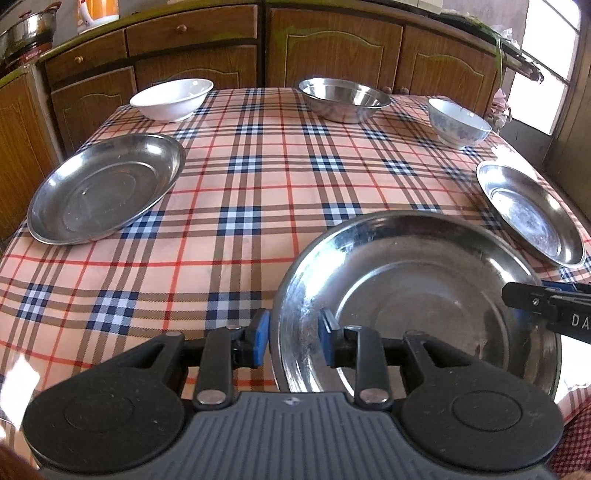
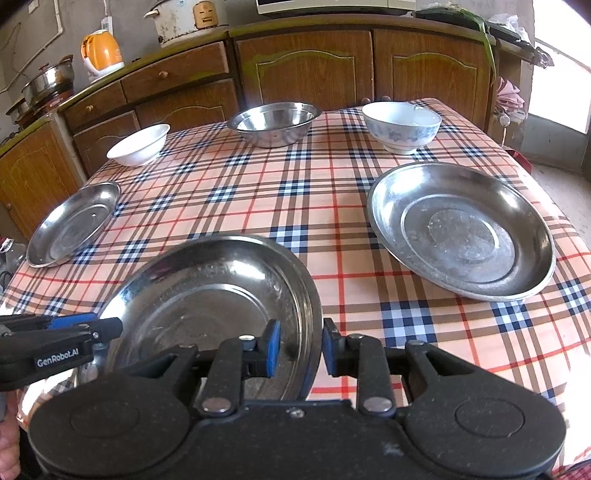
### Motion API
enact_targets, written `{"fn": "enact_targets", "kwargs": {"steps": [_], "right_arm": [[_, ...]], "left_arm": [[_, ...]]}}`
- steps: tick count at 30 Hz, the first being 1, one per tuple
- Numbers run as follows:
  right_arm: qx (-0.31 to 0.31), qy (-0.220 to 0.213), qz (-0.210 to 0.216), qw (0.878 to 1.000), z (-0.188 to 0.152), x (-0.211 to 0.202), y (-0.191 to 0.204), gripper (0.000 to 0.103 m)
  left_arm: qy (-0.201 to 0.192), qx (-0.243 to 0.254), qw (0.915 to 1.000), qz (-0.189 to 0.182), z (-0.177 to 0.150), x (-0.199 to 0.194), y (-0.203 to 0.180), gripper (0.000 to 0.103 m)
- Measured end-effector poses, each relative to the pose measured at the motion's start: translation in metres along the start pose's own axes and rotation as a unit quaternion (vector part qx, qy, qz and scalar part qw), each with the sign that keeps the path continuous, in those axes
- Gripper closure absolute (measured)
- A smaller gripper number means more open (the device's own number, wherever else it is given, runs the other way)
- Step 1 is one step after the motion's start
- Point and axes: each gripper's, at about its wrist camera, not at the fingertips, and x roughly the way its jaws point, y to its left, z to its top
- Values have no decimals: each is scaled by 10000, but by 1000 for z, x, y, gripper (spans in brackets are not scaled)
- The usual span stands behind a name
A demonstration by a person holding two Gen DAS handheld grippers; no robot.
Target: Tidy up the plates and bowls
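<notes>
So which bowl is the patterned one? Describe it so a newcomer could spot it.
On the plaid-clothed table, look along the far edge by the wooden cabinets, where three bowls stand. The white ceramic bowl with blue floral print sits at the right end, beside the steel bowl; it alone has a pattern.

My own left gripper (image 1: 293,341) body hides the near rim of the steel plate (image 1: 417,295) in front of me. From the left wrist view, my right gripper (image 1: 546,310) is cut off by the picture's edge. 1 pot (image 1: 29,27) is also cropped top left.
</notes>
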Motion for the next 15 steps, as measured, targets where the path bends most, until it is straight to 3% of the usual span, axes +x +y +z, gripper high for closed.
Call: {"fn": "enact_targets", "kwargs": {"steps": [3,7,11,15], "right_arm": [[40,-95,-65,9999,2,-4,-2,68],[29,-225,-104,9997,5,-10,-3,57],[62,-345,-168,9992,8,-17,-6,56],[74,-488,-162,9986,12,-26,-7,46]], "left_arm": [[-9,-42,10000,19,1,-1,2,69],[-103,-83,9999,71,3,-7,4,57],[-169,-143,9997,86,7,-13,6,51],[-257,-176,9995,108,12,-20,6,41]]}}
